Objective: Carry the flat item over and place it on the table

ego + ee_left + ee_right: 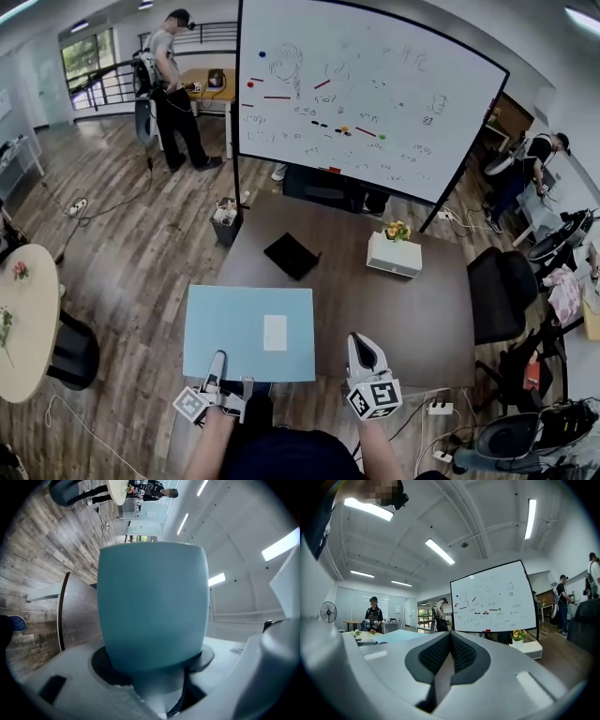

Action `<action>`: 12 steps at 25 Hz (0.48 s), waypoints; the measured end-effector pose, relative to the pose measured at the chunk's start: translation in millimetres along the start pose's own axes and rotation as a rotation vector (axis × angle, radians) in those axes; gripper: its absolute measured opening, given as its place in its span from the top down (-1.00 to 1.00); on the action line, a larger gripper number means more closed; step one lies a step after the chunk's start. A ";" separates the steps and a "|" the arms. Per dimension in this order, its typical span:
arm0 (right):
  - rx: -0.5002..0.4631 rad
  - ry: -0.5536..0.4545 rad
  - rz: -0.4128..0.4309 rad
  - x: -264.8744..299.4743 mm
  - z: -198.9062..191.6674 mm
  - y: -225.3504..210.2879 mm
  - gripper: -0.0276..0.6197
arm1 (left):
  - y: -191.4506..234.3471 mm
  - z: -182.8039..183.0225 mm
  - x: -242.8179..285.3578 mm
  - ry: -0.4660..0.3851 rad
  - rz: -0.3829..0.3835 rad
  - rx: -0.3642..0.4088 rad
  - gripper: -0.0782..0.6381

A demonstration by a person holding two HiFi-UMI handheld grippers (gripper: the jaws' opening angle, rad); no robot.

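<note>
The flat item is a light-blue board [248, 330] with a small white label; it lies level over the near left corner of the dark table [375, 309], partly overhanging its left and front edges. My left gripper [217, 370] is shut on the board's near edge. In the left gripper view the board [152, 602] fills the middle, pinched at its base between the jaws [154, 667]. My right gripper [361, 349] is shut and empty, just right of the board at the table's front edge. Its closed pads [449, 653] show, with the board [401, 636] at the left.
On the table lie a black flat square [292, 255] and a white box with flowers [394, 253]. A whiteboard [366, 94] stands behind it, a black chair [502, 291] to the right, a round table [28, 319] at the left, and a power strip [439, 408] on the floor.
</note>
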State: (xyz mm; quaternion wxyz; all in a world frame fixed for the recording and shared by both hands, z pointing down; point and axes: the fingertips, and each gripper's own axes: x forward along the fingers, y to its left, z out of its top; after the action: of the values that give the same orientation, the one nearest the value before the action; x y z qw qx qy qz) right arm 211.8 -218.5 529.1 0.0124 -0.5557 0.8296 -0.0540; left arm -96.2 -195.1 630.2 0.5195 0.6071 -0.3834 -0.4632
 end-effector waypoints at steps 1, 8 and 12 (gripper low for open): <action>-0.001 -0.002 0.002 7.7 1.2 -1.2 0.92 | 5.4 3.9 8.6 0.004 0.003 0.003 0.06; -0.013 -0.012 0.004 62.0 12.6 -12.6 0.92 | 42.6 29.3 69.3 0.014 0.023 -0.004 0.06; -0.021 -0.006 0.007 89.0 17.7 -15.7 0.92 | 57.0 42.3 104.4 0.025 0.028 -0.004 0.06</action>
State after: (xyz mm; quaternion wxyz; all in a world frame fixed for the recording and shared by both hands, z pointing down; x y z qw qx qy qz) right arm 193.7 -307.9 516.6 0.0092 -0.5531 0.8319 -0.0435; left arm -107.0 -315.0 668.0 0.5319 0.6062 -0.3844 -0.4493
